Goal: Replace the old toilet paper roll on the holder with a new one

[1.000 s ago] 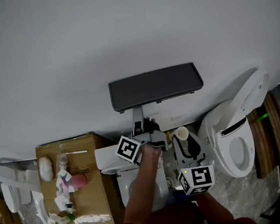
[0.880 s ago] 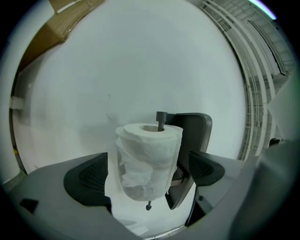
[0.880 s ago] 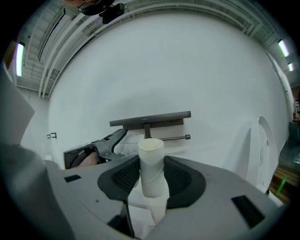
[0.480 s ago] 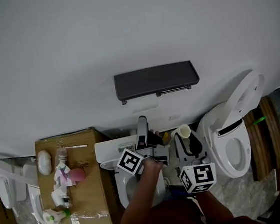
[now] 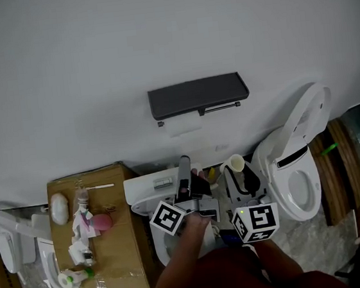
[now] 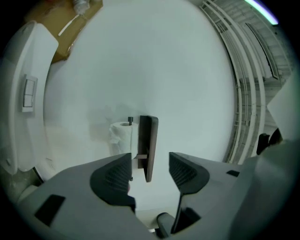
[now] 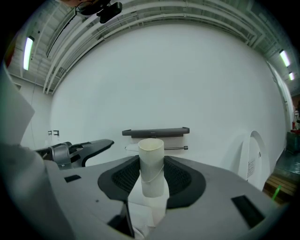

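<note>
The dark wall holder (image 5: 198, 96) has a white paper roll (image 5: 185, 130) on the left part of its bar (image 5: 220, 108). My left gripper (image 5: 184, 170) hangs below it, off the wall. Its jaws are closing with nothing between them; past the left gripper (image 6: 150, 166) the holder (image 6: 148, 147) and the roll (image 6: 121, 136) appear turned sideways. My right gripper (image 5: 239, 177) is shut on an upright bare cardboard tube (image 5: 235, 165), which has a shred of paper hanging from it. The tube (image 7: 151, 164) stands pinched between the right gripper (image 7: 152, 177) pads, below the holder (image 7: 156, 132).
A white toilet (image 5: 300, 178) with its lid raised stands at the right, wooden slats (image 5: 338, 174) beyond it. Below the grippers is a second white toilet tank (image 5: 149, 187). A cardboard box (image 5: 112, 257) at the left carries several small items.
My left gripper has drawn back from the holder and down the view, and its jaws have narrowed. The holder's dark top looks smaller and flatter. The right gripper moved a little with the tube.
</note>
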`<state>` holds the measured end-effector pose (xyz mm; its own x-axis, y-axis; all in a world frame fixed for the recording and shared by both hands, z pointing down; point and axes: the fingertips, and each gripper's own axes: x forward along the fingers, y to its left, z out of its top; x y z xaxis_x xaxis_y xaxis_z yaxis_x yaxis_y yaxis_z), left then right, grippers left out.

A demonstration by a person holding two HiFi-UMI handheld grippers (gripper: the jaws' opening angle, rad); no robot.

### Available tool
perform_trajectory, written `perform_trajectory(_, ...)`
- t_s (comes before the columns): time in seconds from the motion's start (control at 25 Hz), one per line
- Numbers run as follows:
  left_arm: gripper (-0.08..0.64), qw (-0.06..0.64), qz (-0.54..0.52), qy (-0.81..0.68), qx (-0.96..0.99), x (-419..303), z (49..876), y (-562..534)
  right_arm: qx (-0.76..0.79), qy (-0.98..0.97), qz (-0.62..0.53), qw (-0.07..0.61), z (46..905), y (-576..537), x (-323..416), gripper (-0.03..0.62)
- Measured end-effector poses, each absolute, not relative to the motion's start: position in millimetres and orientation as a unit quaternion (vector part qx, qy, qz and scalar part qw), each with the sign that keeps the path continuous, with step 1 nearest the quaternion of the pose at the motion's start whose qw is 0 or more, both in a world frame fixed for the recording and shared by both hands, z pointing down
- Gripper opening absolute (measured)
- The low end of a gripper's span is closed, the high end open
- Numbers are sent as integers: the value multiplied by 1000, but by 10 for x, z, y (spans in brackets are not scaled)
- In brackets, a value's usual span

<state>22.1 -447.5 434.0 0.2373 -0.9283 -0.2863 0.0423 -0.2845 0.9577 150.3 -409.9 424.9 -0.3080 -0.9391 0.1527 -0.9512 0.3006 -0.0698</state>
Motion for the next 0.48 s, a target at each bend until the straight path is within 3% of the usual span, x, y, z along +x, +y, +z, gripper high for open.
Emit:
perform_trajectory(0.12,47,468,-456,-387,651,268,4344,-4387,587,-806,71,40,4214,-4068,1480,169)
perform_trajectory(0.16,17,466,-444,-389,659,276,4342,-4358,586,-806,70,39,4207,-4056,1469,169)
perform_trajectory(0.32,15,439,-414,-402,688,212,4288,-4273,586,-806,69,37,4196,-4013,1423,169)
perform_trajectory(0.4,15,364,-348,-448,738,185,4173,-4259,587,-806,68,36,4188,-4002,1412,169)
perform_trajectory(0.48,15,241,-231,-519,787,184,4072,-4230,586,-807,67,37,4181,-3988,1396,169)
